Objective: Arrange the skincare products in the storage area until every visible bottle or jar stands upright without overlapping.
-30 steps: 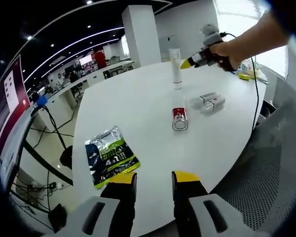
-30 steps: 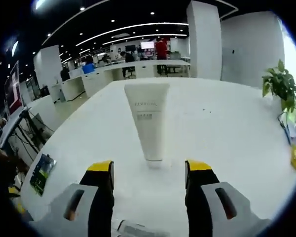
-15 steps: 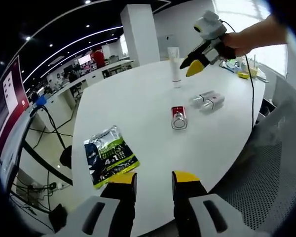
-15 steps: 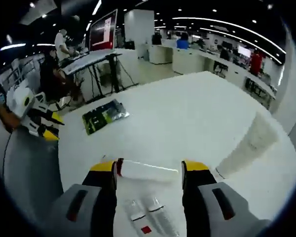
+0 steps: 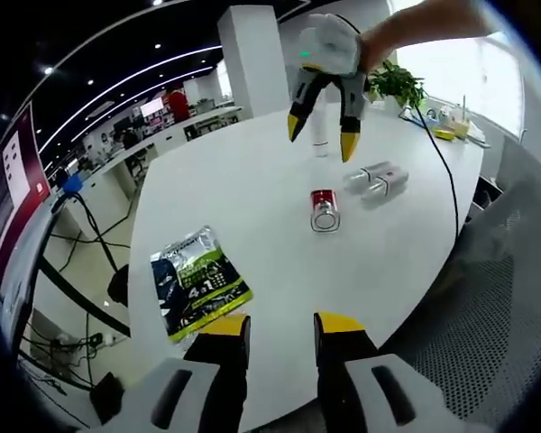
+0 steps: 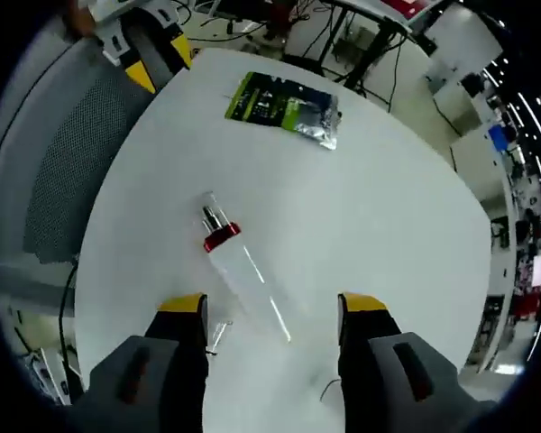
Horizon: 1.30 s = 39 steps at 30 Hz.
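Risk: right gripper (image 6: 270, 311), wide open and empty above the lying red-capped bottle (image 6: 239, 271), may roll it toward the table (image 6: 388, 207) edge at roughly 8 o'clock; left gripper (image 5: 279, 325) idles, parted, empty

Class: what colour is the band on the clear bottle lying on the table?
Red band, clearest in the right gripper view.

White tube (image 5: 320, 137): upright on its cap at far side of tabletop (image 5: 252, 198). Red-collared clear bottle (image 5: 325, 211): lying on its side mid-tabletop, red band (image 6: 222, 237) near its nozzle end. Pair of small silver-white bottles (image 5: 376, 179): lying flat, touching side by side, near the red-collared one.
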Each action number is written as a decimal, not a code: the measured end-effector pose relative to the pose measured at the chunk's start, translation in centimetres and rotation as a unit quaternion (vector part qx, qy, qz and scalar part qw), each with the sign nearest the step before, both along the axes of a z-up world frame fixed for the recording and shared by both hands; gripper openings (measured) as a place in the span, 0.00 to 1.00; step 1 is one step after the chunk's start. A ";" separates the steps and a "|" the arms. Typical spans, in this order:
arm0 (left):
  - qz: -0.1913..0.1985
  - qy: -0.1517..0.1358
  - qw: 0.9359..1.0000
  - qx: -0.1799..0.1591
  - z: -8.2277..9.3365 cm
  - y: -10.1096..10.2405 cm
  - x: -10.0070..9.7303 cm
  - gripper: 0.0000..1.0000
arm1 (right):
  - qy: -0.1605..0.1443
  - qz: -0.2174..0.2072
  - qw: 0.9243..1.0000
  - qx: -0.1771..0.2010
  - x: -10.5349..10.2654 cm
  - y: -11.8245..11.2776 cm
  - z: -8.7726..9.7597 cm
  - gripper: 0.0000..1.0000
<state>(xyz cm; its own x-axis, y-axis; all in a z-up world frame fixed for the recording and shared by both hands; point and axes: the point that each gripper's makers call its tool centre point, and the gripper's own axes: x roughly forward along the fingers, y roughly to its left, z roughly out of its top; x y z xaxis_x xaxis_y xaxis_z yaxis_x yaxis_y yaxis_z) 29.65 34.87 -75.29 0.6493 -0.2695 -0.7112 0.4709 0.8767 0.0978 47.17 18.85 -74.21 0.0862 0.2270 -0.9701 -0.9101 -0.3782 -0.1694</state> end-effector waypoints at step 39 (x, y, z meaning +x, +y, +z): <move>0.002 0.010 1.000 0.006 -0.4 0.2 -0.2 0.27 | 0.053 0.127 0.983 -0.123 -2.0 0.4 -7.2 0.30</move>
